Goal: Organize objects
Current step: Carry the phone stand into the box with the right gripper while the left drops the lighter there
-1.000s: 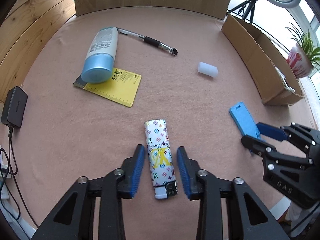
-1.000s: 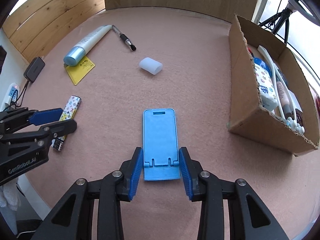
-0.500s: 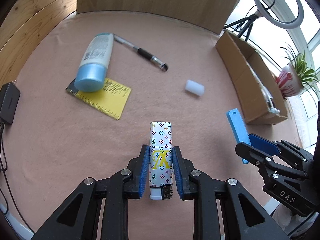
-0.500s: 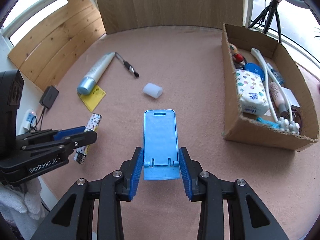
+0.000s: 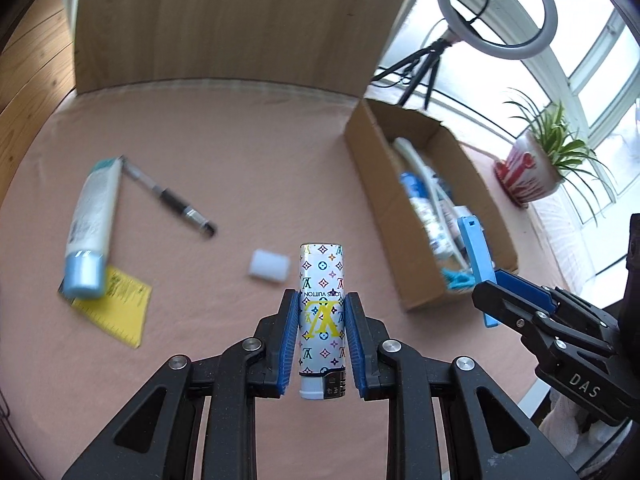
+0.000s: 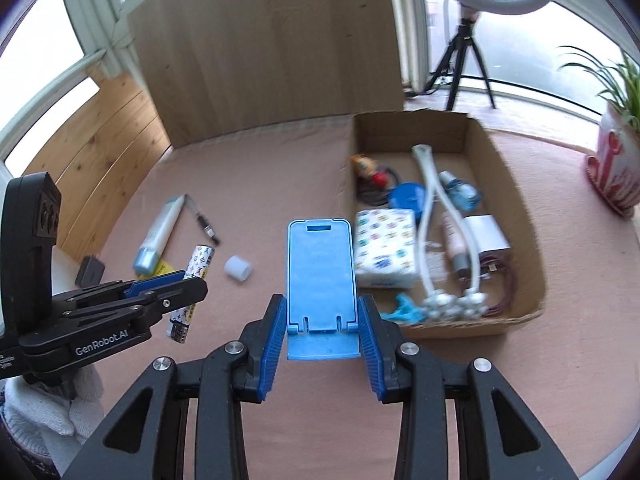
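Tube (image 5: 89,224), pen (image 5: 172,198) and box contents (image 5: 430,208) are motion-blurred in the left wrist view; tube print illegible. Blue stand (image 6: 321,276) hides part of the tissue pack (image 6: 386,246). Plant pot (image 6: 616,168) is cut off at the frame's edge.

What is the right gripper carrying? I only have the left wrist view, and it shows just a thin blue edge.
Observer: A flat blue phone stand, face-on in the right wrist view. The right gripper clamps its lower end.
Operator: Is there room in the cardboard box?
Observer: The near half of the cardboard box is crowded, with a tissue pack closest to the stand. The far end shows bare floor.
Operator: Is anything on the table outside my frame?
Observer: A small black adapter lies near the table's edge, beyond the tube.
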Demonstrator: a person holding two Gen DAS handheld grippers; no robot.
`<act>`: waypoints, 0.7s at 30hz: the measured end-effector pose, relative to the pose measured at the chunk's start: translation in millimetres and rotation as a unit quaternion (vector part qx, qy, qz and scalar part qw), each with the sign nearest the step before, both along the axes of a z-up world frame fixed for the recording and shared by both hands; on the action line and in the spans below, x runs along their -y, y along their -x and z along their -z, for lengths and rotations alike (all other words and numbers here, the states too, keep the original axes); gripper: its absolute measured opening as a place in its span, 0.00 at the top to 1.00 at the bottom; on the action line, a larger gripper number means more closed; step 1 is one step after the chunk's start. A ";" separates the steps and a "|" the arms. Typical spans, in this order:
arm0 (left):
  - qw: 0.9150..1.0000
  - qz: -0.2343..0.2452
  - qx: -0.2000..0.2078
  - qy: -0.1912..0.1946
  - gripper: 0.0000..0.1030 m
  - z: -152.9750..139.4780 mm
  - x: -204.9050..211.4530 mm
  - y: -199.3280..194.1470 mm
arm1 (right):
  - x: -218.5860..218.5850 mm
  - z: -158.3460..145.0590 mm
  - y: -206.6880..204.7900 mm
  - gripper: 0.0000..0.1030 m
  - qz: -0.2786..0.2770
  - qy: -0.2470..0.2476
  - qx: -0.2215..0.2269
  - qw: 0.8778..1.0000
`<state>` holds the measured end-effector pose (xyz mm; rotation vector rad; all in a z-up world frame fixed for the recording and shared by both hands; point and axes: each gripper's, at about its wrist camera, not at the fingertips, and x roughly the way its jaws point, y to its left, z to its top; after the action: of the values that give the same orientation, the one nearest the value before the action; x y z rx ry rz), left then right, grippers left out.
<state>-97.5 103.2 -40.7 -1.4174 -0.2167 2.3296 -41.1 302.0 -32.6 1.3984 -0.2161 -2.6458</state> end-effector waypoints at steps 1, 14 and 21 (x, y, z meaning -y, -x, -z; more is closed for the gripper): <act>1.000 0.005 -0.003 -0.002 0.76 -3.9 -7.3 1.2 | -6.7 -1.4 0.7 0.68 0.007 -0.002 -0.002 1.000; 0.997 0.074 -0.022 -0.012 0.76 -14.2 -116.1 31.3 | -74.6 9.8 16.9 0.68 0.070 -0.021 0.006 0.997; 0.997 0.080 -0.017 -0.004 0.76 -3.4 -137.2 39.1 | -81.2 16.9 25.9 0.68 0.069 -0.028 0.012 0.997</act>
<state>-136.6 240.4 -37.2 -1.3379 -0.0988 2.2174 -67.0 383.2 -49.5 1.4829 -0.2505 -2.7673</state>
